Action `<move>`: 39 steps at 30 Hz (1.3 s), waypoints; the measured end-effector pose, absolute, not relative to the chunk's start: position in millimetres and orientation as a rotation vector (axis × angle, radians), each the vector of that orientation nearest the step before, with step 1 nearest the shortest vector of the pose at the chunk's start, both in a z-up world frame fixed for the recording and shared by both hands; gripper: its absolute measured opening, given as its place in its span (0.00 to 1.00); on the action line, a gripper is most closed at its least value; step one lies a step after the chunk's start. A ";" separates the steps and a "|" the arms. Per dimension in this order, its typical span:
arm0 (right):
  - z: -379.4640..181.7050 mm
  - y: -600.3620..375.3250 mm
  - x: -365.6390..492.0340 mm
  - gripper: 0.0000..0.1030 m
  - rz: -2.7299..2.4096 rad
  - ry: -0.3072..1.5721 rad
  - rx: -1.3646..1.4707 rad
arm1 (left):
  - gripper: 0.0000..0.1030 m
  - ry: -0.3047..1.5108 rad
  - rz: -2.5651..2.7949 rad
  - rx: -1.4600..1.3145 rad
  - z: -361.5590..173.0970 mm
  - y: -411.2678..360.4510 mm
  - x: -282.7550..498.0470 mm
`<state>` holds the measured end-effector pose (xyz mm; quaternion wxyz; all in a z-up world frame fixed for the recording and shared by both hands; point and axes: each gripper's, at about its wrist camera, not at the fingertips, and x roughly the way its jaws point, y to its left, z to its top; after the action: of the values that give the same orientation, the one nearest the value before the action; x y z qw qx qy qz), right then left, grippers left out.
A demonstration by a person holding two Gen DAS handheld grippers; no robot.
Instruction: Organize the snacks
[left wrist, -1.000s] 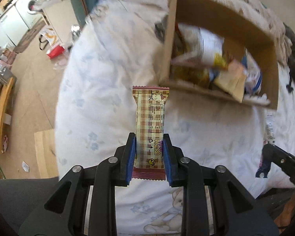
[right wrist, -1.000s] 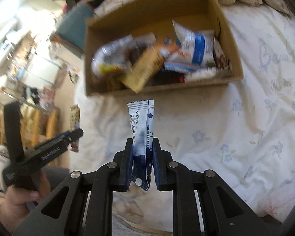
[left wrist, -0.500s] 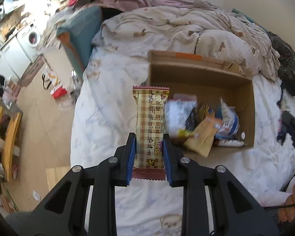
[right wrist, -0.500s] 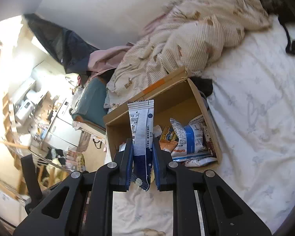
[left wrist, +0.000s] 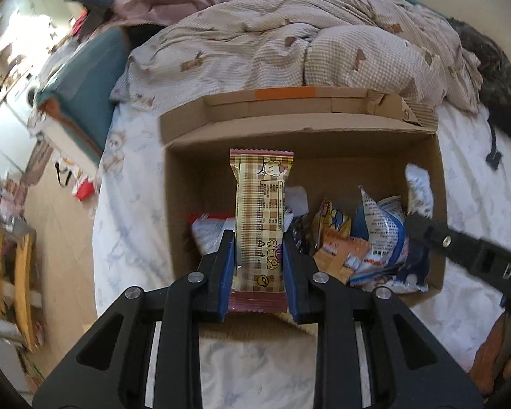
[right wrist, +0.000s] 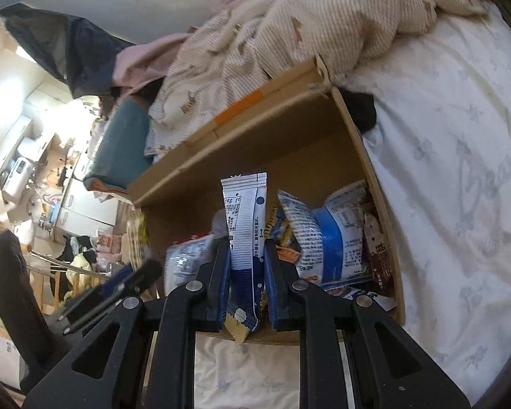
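Two handheld grippers are poised over an open cardboard box sitting on a bed, each carrying a snack bound for the pile inside. The left gripper is clamping a tan plaid snack bar by its lower half, the wrapper standing straight up between the blue pads and hanging above the near left part of the box. The right gripper is pinching a narrow white and navy packet in the same upright fashion, just ahead of it a bulging blue and white bag resting among other wrappers against the box's right wall. Judging from the heap of packets already lying in the box, much of the sorting is looking done; neither of these two snacks is yet released, and both are being held above the contents rather than resting on them. In the left wrist view the tip of the other gripper is reaching in from the right, over the same pile. No loose snacks are showing on the sheet around the box, though much of the bed is falling outside both views, so how many remain cannot be told. A rumpled checked quilt is lying beyond the box.
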<state>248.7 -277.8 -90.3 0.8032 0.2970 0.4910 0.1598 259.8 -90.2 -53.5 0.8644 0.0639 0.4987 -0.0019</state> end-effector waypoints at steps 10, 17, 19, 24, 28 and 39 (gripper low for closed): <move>-102.6 -285.8 254.7 0.22 0.335 1.088 0.684 | 0.24 1.060 -0.032 0.162 -68.6 -110.7 279.3; -98.0 -296.0 254.5 0.24 0.310 1.071 0.720 | 0.73 0.999 -0.032 0.184 -55.7 -111.8 268.9; -93.2 -298.6 251.8 0.47 0.286 1.052 0.700 | 0.84 0.969 -0.029 0.178 -47.9 -108.6 264.2; -67.4 -299.4 239.7 0.80 0.284 0.952 0.652 | 0.84 0.939 -0.030 0.150 -28.6 -94.4 251.1; -42.4 -295.4 222.2 0.87 0.282 0.880 0.580 | 0.84 0.875 -0.021 0.114 -7.5 -77.1 232.1; 1.9 -272.6 154.1 1.00 0.261 0.802 0.461 | 1.00 0.760 -0.031 0.016 25.8 -32.4 157.9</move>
<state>154.1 -272.6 1.9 0.8867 0.2217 0.3856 0.1257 157.9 -32.4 25.8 0.9285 0.0077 0.3710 -0.0154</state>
